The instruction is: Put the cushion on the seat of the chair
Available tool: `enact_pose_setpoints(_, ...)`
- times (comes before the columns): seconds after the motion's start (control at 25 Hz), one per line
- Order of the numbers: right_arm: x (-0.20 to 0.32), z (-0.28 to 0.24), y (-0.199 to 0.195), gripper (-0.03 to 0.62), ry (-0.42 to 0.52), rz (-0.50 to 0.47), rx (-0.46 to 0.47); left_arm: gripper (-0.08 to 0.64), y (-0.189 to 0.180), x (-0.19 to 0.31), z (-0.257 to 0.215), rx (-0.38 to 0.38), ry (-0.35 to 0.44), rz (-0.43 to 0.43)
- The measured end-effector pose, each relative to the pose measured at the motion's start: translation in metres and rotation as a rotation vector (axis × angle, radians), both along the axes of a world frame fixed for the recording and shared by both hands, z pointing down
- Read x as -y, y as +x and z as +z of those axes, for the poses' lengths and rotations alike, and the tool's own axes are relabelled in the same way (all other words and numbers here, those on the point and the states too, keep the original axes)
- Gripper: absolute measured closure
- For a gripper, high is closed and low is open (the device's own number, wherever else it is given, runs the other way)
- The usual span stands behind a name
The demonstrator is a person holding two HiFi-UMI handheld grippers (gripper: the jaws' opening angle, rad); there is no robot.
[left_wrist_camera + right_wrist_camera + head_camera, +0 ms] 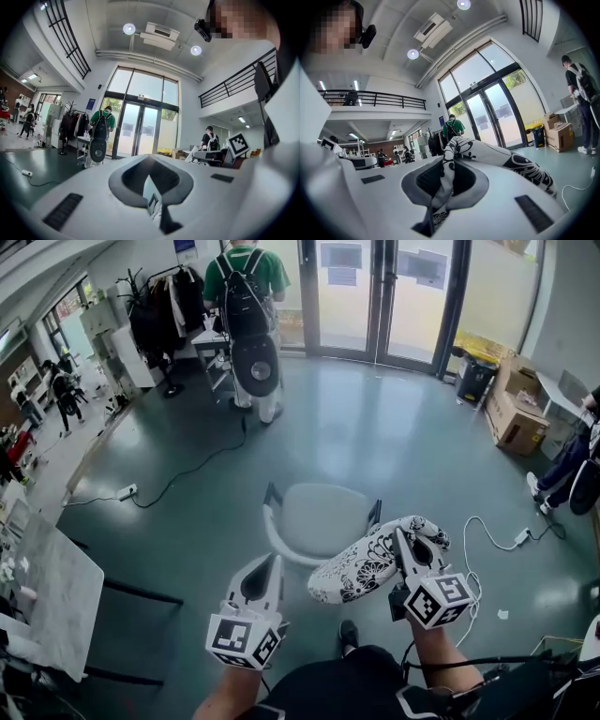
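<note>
Head view: a chair (319, 517) with a pale seat is seen on the grey-green floor (403, 446), and every place below is given from that chair. A black-and-white patterned cushion (361, 570) is held at the near right corner of the seat, overlapping its edge; whether it touches the seat cannot be told. The cushion is gripped by the right gripper (403, 542). In the right gripper view, its jaws are seen drawn narrow onto a fold of the fabric. The left gripper (273, 564) is held just off the chair's near left edge, apart from the cushion. Its jaws are drawn close together and nothing is clamped between them. Well beyond the chair, a person (267, 268) in a green shirt is seen standing near glass doors (375, 296). Cardboard boxes (517, 413) are seen far off to the chair's right. A power strip (127, 491) with its cable is laid on the floor to the chair's left.
</note>
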State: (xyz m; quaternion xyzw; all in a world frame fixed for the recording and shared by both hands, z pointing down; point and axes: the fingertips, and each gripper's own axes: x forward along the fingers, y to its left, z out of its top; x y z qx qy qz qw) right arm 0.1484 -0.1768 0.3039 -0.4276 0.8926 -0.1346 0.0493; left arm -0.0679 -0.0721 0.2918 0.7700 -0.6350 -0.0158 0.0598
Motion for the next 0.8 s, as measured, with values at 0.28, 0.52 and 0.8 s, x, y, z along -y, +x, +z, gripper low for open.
enact_pose_setpoints(0.28, 0.064, 0.010, 0.030, 0.571, -0.015, -0.020, 0.023, 0.555, 0.028, 0.050, 0.006, 0.037, -0.028, -0.014)
enact_pose_setpoints(0.52, 0.116, 0.019, 0.048, 0.571, -0.030, -0.052, 0.030, 0.555, 0.045, 0.088, 0.005, 0.058, -0.032, -0.089)
enact_pose_setpoints(0.8, 0.163, 0.036, 0.056, 0.571, -0.048, -0.063, 0.030, 0.555, 0.058, 0.115, 0.017, 0.053, -0.061, -0.107)
